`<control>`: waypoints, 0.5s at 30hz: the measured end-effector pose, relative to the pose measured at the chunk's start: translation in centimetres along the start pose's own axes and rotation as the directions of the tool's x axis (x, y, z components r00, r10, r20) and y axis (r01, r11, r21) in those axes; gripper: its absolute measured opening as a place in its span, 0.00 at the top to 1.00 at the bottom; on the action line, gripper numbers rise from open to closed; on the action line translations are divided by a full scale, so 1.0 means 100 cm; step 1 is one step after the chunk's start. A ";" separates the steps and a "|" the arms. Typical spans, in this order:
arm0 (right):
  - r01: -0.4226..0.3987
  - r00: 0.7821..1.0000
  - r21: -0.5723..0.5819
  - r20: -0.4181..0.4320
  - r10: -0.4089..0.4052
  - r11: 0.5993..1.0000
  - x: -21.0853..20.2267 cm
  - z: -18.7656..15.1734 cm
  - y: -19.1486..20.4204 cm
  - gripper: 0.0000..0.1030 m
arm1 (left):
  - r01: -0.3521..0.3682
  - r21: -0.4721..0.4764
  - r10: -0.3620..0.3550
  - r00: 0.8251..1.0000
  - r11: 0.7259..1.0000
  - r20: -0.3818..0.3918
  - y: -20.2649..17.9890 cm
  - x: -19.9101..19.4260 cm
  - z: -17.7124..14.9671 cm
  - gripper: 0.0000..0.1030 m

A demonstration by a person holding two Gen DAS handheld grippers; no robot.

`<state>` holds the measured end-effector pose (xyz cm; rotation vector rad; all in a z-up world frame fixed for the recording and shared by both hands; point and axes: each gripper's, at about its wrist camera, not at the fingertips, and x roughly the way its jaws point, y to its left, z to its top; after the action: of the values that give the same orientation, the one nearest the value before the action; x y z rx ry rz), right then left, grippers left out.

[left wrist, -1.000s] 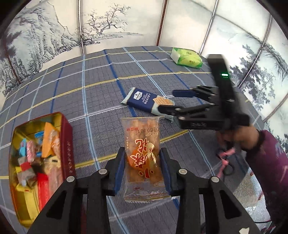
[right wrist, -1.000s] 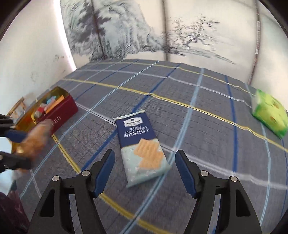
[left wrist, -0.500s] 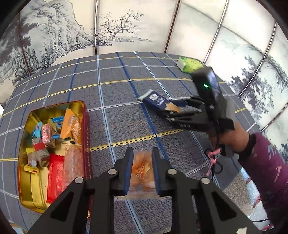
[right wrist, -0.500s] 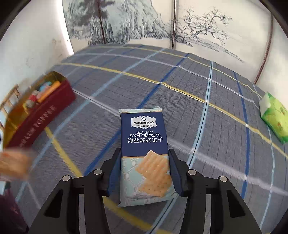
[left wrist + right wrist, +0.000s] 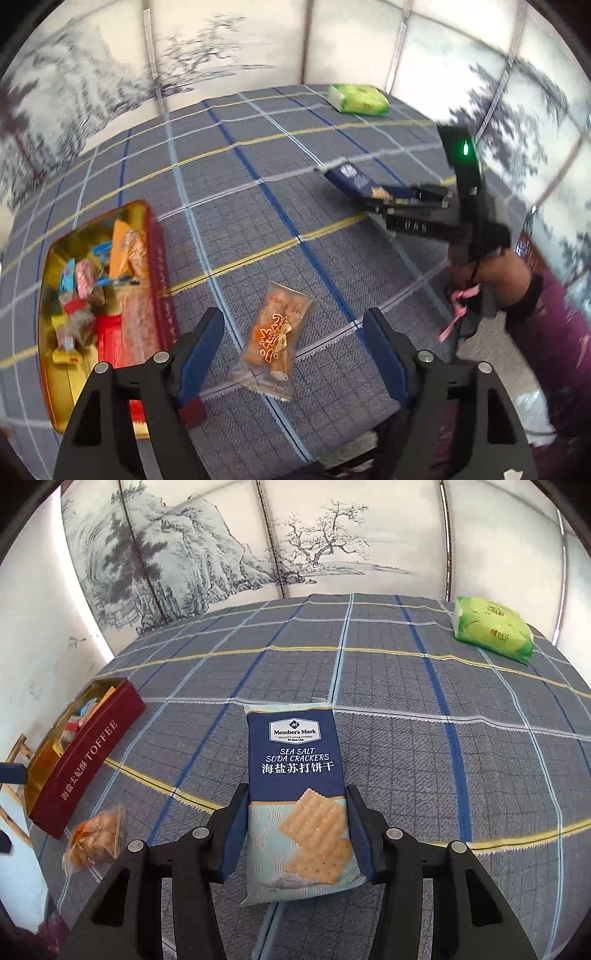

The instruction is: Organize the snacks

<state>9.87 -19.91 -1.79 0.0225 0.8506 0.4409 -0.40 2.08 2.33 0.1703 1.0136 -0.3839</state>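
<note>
The left gripper stands with its jaws apart, having just been opening; the clear packet of orange snacks lies loose on the cloth between them, touched by neither pad. Its lower seam is blurred. Just left of it sits the red toffee tin, open-topped and gold inside, crammed with small wrapped sweets too blurred to tell apart; its near corner is hidden behind the left finger.

The right gripper is clamped on the lower half of a navy sea salt soda cracker pack, glossy and flat, whose bottom edge juts past the pads. In the left wrist view the pack's far end tilts up off the cloth.

The quilted grey checked tablecloth lies bare between pack and tin. A green tissue pack rests near the far right edge, well apart, under an ink-landscape screen.
</note>
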 end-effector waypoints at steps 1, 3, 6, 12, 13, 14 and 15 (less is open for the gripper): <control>-0.002 1.000 0.006 0.003 0.002 1.000 0.000 0.000 -0.001 0.51 | -0.003 0.037 0.004 1.000 0.999 -0.015 -0.004 0.008 0.000 0.32; -0.012 1.000 0.026 0.006 0.012 1.000 -0.001 -0.001 -0.005 0.51 | 0.002 0.068 0.002 0.998 0.998 -0.063 -0.004 0.026 0.001 0.45; -0.028 1.000 0.052 0.015 0.027 0.998 -0.003 -0.002 -0.009 0.50 | 0.030 0.073 -0.019 0.987 0.997 -0.158 0.002 0.055 0.002 0.56; -0.040 0.999 0.071 0.011 0.039 0.997 -0.002 -0.003 -0.013 0.50 | 0.053 0.084 -0.035 0.978 0.995 -0.205 0.010 0.078 -0.003 0.69; -0.040 0.999 0.073 0.008 0.039 0.997 -0.002 -0.003 -0.013 0.50 | 0.065 0.076 -0.048 0.976 0.995 -0.211 0.007 0.075 -0.004 0.69; -0.040 0.999 0.076 0.003 0.040 0.996 -0.001 -0.002 -0.013 0.50 | 0.058 0.084 -0.041 0.979 0.995 -0.200 0.004 0.072 -0.005 0.69; -0.038 0.999 0.079 -0.001 0.038 0.996 0.000 -0.003 -0.014 0.50 | 0.050 0.090 -0.032 0.981 0.995 -0.191 0.000 0.070 -0.007 0.69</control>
<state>10.17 -21.20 -2.20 0.1108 0.8710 0.4432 2.30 0.63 -3.98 0.2758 1.1886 -0.4602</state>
